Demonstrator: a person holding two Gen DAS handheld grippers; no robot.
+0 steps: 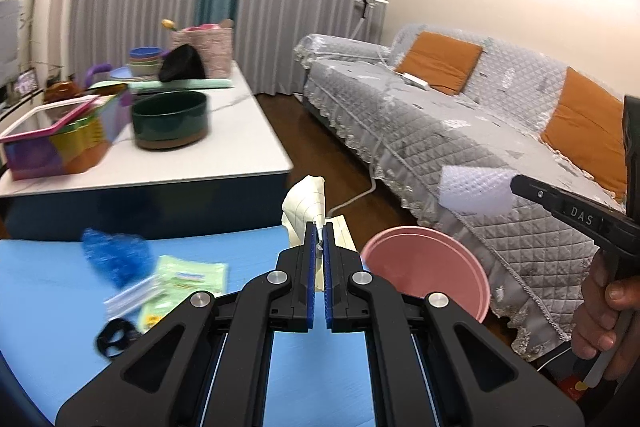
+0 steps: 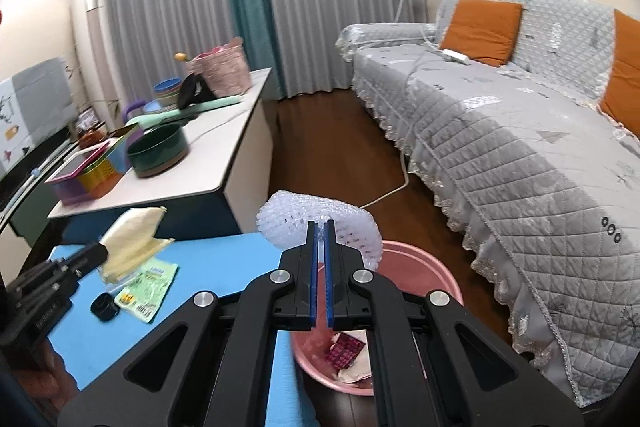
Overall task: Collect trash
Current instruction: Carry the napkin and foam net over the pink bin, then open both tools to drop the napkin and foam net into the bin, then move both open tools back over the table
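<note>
My left gripper (image 1: 319, 227) is shut on a crumpled cream paper (image 1: 304, 203) and holds it above the blue table's (image 1: 240, 247) right edge. My right gripper (image 2: 320, 225) is shut on a white bubble wrap piece (image 2: 320, 215) and holds it over the pink bin (image 2: 420, 267); the wrap also shows in the left wrist view (image 1: 474, 189). The pink bin (image 1: 428, 267) stands on the floor beside the table and holds a red wrapper (image 2: 346, 349) and paper. On the table lie a blue crumpled bag (image 1: 114, 253), a green packet (image 1: 184, 279) and a black cap (image 1: 114, 339).
A white counter (image 1: 224, 155) behind the table carries a dark green pot (image 1: 170, 121), a colourful box (image 1: 60, 143) and bowls. A grey-covered sofa (image 1: 460, 123) with orange cushions runs along the right. A white cable (image 2: 396, 187) lies on the wooden floor.
</note>
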